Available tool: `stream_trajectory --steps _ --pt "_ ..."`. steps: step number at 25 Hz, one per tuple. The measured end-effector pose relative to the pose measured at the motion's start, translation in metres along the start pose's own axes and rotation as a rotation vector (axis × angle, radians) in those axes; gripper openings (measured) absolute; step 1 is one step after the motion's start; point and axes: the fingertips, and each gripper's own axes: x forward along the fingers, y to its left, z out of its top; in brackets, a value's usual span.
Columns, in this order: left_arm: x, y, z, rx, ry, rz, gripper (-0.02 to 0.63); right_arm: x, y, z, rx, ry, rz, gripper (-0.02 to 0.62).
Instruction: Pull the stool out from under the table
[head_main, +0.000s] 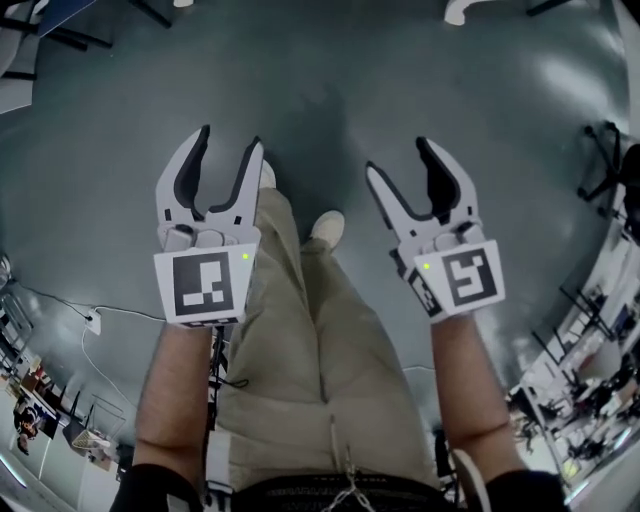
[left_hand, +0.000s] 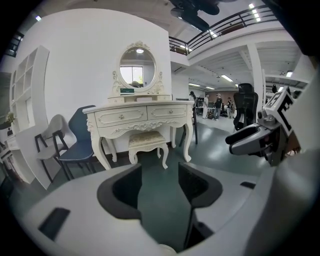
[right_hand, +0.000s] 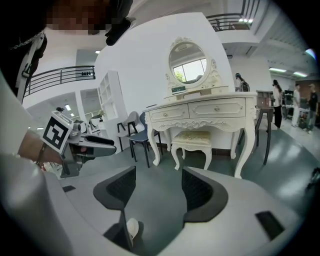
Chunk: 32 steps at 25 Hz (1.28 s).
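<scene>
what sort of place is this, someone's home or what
Likely an open office or lab with a staged corner, not a home: dressing table with oval mirror and stool, mezzanine railing overhead, office chair nearby.

A cream, carved-leg stool (left_hand: 146, 146) stands upright, tucked under the white dressing table (left_hand: 140, 114) (cushioned seat)

Stool (left_hand: 146, 142) under the table (left_hand: 135, 115), ahead of me.
I see a mirror (left_hand: 137, 68) on the table's back edge, chairs (left_hand: 75, 145) beside its left end.
</scene>
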Motion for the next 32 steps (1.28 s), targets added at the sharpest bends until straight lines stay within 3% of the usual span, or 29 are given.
stream_trajectory --steps 3,11,15,22,32 --pt "0.011 0.003 0.000 0.005 0.008 -0.023 0.216 0.004 0.000 0.007 0.008 -0.005 -0.014 0.264" --pt "0.029 0.019 0.045 0.037 -0.058 -0.063 0.216 0.025 0.002 0.039 0.015 -0.033 -0.033 0.264" --pt "0.035 0.024 0.045 0.087 -0.033 -0.102 0.216 0.041 0.003 0.051 0.042 -0.041 -0.048 0.264" --pt "0.058 0.065 0.052 0.066 -0.019 -0.094 0.216 0.079 0.008 0.069 0.028 -0.040 -0.046 0.264" --pt "0.082 0.106 0.085 0.120 -0.050 -0.111 0.216 0.111 -0.002 0.117 0.037 -0.083 -0.088 0.264"
